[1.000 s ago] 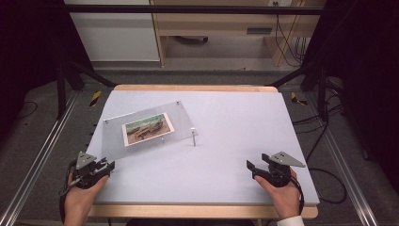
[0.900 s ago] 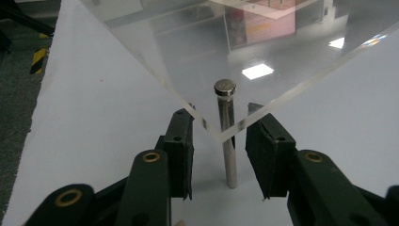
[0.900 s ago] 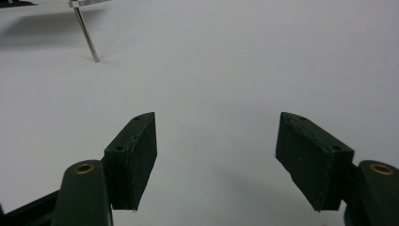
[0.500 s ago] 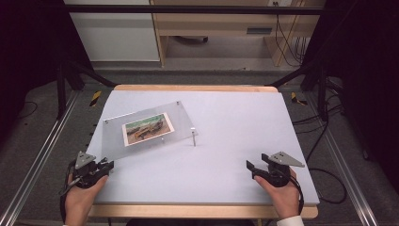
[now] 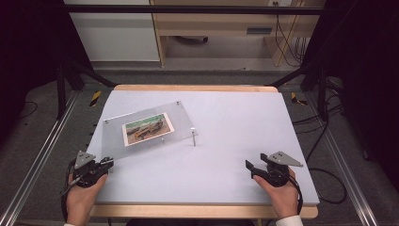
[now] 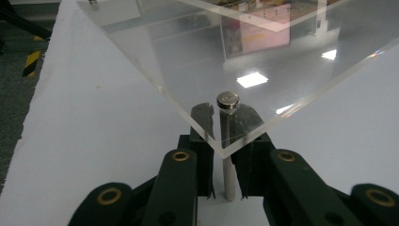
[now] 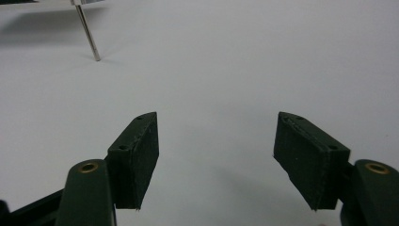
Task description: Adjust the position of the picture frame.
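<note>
A clear acrylic panel [image 5: 113, 136] holding a photo [image 5: 147, 128] stands on thin metal posts on the white table [image 5: 226, 122]. My left gripper [image 5: 109, 162] is at the panel's near-left corner. In the left gripper view its jaws reach under the panel's corner [image 6: 211, 61] and flank the capped post [image 6: 227, 100]. The jaws have just been closing, and slim gaps remain between the pads [image 6: 202, 127] and the post. My right gripper [image 5: 249, 167] rests on the table at the near right, open with nothing between its fingers [image 7: 136, 155].
Another post [image 5: 194, 137] stands under the panel's right corner, also seen far off as a post [image 7: 88, 33] in the right gripper view. Bare white tabletop lies between the two hands. The table's wooden edge [image 5: 197, 211] runs along the front.
Both hands and the panel stay where they were. The left jaws look slightly closer together at the panel's corner.
</note>
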The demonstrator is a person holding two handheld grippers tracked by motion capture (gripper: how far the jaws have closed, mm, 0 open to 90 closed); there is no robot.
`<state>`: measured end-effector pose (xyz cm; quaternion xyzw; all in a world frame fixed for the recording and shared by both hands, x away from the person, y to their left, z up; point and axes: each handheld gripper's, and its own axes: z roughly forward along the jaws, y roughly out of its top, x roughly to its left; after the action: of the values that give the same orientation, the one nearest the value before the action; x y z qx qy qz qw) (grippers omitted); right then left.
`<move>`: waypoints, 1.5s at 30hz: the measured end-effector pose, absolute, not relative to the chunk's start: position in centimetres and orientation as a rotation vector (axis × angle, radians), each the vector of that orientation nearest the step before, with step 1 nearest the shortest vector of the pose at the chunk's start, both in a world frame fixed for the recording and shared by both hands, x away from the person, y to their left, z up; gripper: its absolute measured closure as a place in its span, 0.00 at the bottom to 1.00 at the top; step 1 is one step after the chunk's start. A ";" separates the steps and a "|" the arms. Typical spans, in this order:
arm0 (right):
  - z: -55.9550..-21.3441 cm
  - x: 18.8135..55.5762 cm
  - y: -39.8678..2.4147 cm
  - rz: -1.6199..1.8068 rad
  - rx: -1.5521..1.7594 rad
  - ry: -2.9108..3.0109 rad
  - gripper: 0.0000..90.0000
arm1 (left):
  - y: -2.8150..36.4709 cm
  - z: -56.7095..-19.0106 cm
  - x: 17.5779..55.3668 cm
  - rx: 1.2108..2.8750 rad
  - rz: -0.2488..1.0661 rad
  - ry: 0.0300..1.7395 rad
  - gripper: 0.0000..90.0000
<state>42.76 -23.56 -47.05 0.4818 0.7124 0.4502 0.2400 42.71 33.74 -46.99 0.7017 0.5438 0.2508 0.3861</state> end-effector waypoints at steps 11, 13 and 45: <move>-46.7 42.7 -22.8 1.273 1.269 1.960 0.50 | 33.9 -46.9 42.8 1.754 0.595 1.397 0.92; -46.4 42.8 -22.1 1.288 1.252 1.966 0.52 | 33.9 -46.9 42.8 1.753 0.596 1.396 0.93; -45.5 50.9 -8.5 1.314 1.046 2.093 0.66 | 34.1 -45.9 42.8 1.712 0.490 1.388 0.93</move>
<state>50.85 -8.53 -45.54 0.3796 0.7596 0.4768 0.2273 42.77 34.12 -45.94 0.6855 0.5556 0.1961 0.4277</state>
